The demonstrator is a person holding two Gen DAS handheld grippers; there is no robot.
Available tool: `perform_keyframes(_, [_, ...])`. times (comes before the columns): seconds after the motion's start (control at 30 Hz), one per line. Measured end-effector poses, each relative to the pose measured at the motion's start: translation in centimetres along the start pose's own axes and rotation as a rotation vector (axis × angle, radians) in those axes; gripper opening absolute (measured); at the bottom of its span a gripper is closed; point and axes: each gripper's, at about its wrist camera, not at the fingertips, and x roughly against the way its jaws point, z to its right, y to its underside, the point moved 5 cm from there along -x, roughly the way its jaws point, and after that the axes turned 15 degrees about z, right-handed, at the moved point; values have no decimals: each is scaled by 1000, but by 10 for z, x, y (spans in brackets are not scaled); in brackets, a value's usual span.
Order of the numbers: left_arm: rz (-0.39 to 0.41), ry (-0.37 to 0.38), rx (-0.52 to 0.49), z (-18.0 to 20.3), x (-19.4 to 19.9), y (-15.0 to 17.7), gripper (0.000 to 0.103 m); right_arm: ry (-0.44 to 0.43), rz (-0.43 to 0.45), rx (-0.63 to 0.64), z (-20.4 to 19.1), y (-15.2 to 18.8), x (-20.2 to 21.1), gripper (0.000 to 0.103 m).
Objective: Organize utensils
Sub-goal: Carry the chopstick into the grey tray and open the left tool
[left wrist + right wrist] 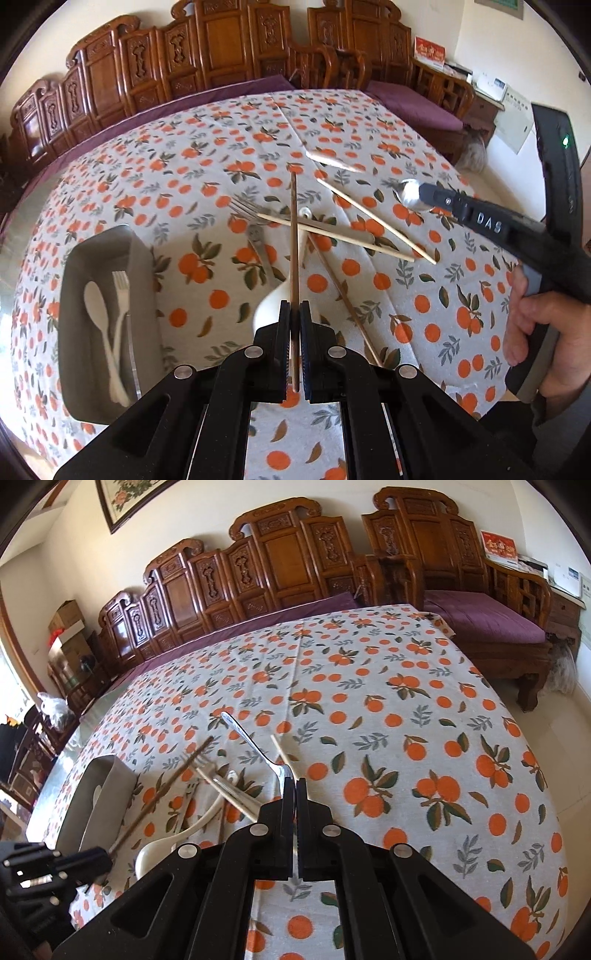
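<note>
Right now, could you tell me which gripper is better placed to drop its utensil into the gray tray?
Left. The left gripper, shut on a dark chopstick, is nearer the gray tray; the right gripper holds a metal spoon farther away.
</note>
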Motion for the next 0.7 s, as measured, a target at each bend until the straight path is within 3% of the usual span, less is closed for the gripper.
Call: perform_keyframes(0.7, [57,-69,61,-93,54,13,4,-107,-36,125,-75,15,-3,2])
